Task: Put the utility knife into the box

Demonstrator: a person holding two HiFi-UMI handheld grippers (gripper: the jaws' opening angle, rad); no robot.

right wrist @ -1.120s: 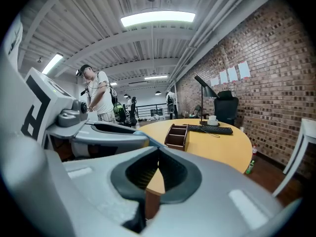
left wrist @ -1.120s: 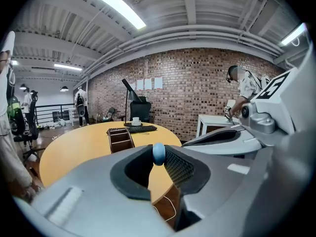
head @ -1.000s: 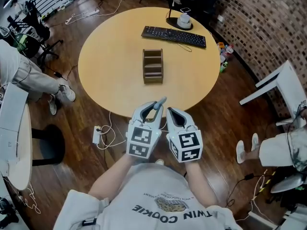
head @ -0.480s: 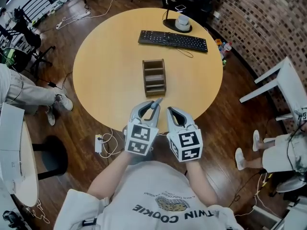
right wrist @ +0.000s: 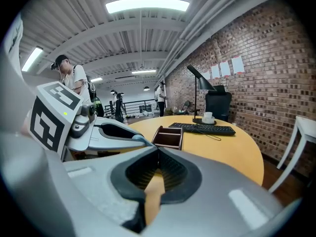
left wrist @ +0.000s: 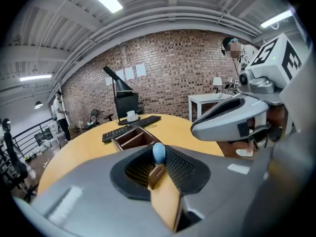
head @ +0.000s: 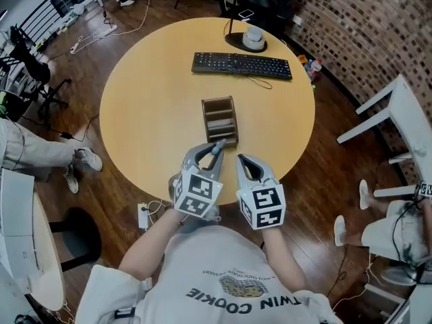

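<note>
While the left gripper (head: pixel 213 152) clamps the utility knife (left wrist: pixel 158 153) — slim, blue-tipped — the right gripper (head: pixel 245 161) sits closed.

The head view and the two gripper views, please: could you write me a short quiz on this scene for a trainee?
1. True or false: the utility knife already lies in the box.
2. Which one holds the knife: A, the left hand-held gripper, or B, the right hand-held gripper?
3. Fill in: beyond the box, on the table, lies a black ____.
Key: 1 false; 2 A; 3 keyboard.
</note>
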